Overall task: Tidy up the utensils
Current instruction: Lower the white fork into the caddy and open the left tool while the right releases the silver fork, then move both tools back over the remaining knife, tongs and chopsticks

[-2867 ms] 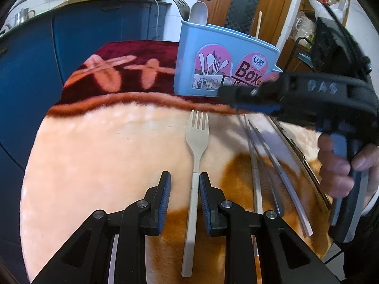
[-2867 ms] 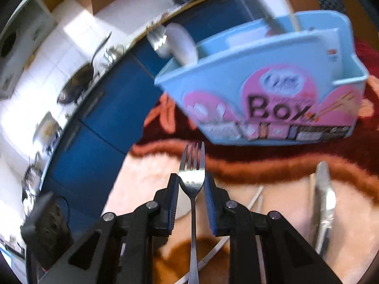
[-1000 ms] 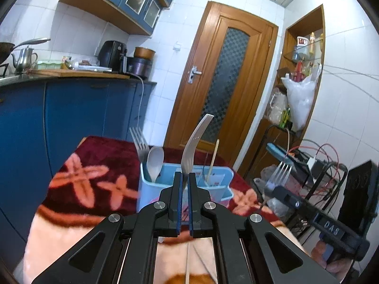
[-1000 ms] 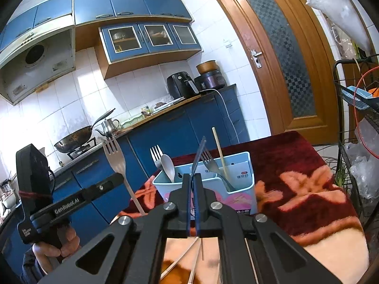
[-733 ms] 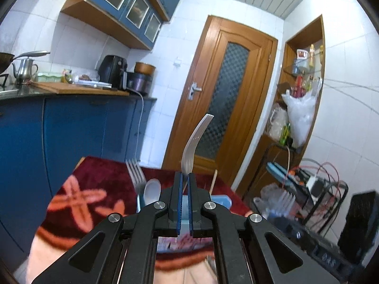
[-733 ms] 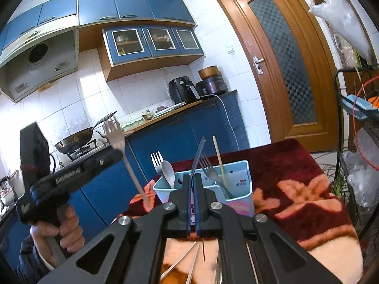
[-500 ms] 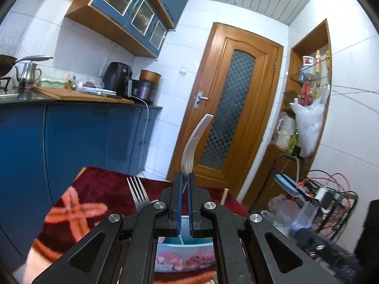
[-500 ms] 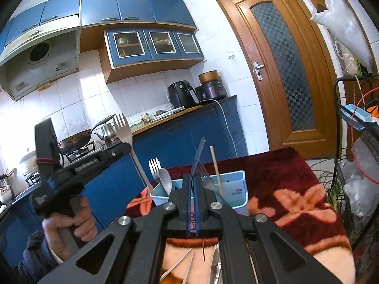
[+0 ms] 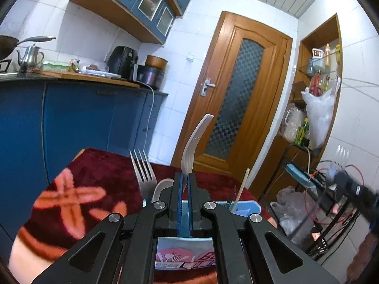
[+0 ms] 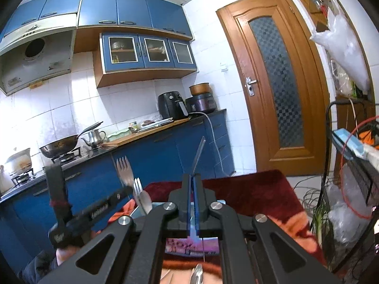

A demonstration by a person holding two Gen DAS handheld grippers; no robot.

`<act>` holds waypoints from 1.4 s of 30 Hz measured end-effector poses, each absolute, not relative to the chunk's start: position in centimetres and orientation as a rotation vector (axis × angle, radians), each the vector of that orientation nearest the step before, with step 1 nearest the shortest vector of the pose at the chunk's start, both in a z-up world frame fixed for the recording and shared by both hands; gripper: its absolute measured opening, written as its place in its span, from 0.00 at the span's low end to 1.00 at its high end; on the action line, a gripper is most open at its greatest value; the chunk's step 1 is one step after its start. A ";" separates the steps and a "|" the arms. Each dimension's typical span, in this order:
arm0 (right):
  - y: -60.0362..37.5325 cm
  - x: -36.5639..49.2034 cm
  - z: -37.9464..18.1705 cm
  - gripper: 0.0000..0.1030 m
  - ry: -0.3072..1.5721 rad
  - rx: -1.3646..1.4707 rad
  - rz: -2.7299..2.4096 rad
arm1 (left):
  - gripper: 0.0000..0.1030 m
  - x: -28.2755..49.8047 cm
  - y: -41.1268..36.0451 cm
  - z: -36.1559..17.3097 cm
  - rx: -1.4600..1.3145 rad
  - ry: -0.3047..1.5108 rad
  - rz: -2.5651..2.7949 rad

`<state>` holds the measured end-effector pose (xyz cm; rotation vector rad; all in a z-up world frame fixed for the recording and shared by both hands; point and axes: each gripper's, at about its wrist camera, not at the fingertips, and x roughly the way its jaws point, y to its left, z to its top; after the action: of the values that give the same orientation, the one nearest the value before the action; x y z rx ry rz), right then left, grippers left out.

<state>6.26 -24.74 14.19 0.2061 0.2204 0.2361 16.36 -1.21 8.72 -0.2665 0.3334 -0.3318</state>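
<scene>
My left gripper [image 9: 184, 177] is shut on a cream plastic fork [image 9: 194, 142] held upright, tines up, above the light blue utensil box [image 9: 246, 207]. The box holds a metal fork [image 9: 142, 171], a spoon [image 9: 161, 185] and a wooden chopstick [image 9: 242, 187]. My right gripper [image 10: 192, 177] is shut on a metal fork [image 10: 199, 156] seen edge-on, also upright above the box [image 10: 189, 245]. In the right wrist view the left gripper [image 10: 123, 190] shows at lower left with the cream fork [image 10: 124, 171].
The table has a dark red and peach blanket [image 9: 78, 189]. A knife tip [image 10: 197, 273] lies on it near the box. Blue kitchen cabinets [image 9: 71, 123] stand at left, a wooden door [image 9: 234, 108] behind, a wire rack with cables [image 9: 327, 189] at right.
Both grippers picked their forks up off the blanket and raised them upright. Over the last second both moved closer over the box, which now sits low behind the fingers.
</scene>
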 end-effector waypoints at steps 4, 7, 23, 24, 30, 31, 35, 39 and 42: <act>-24.4 8.1 15.0 0.04 0.199 0.174 0.206 | 0.03 16.8 -1.0 8.0 -0.273 0.350 -0.330; -24.1 9.4 14.7 0.04 0.198 0.170 0.197 | 0.03 17.1 -0.8 7.4 -0.282 0.365 -0.329; -23.2 13.6 8.8 0.04 0.356 0.168 0.189 | 0.03 18.0 -0.6 5.5 -0.295 0.413 -0.323; -23.3 13.8 8.6 0.04 0.364 0.170 0.187 | 0.03 18.0 -0.6 5.5 -0.298 0.417 -0.320; -23.7 14.3 7.6 0.05 0.402 0.184 0.181 | 0.03 18.5 -0.5 5.0 -0.309 0.439 -0.307; -23.7 14.4 7.4 0.05 0.406 0.188 0.181 | 0.03 18.5 -0.4 5.0 -0.310 0.441 -0.305; -23.7 14.6 7.2 0.05 0.411 0.198 0.182 | 0.03 18.6 -0.3 4.8 -0.317 0.449 -0.293; -24.1 14.7 7.0 0.12 0.426 0.227 0.195 | 0.04 18.8 -0.1 4.7 -0.329 0.454 -0.295; -24.3 14.7 6.9 0.19 0.434 0.254 0.209 | 0.05 18.7 -0.2 4.7 -0.318 0.452 -0.293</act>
<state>14.70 -24.31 6.86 0.2544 0.4337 0.2095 18.73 -0.21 4.70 -0.3182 0.4523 -0.2928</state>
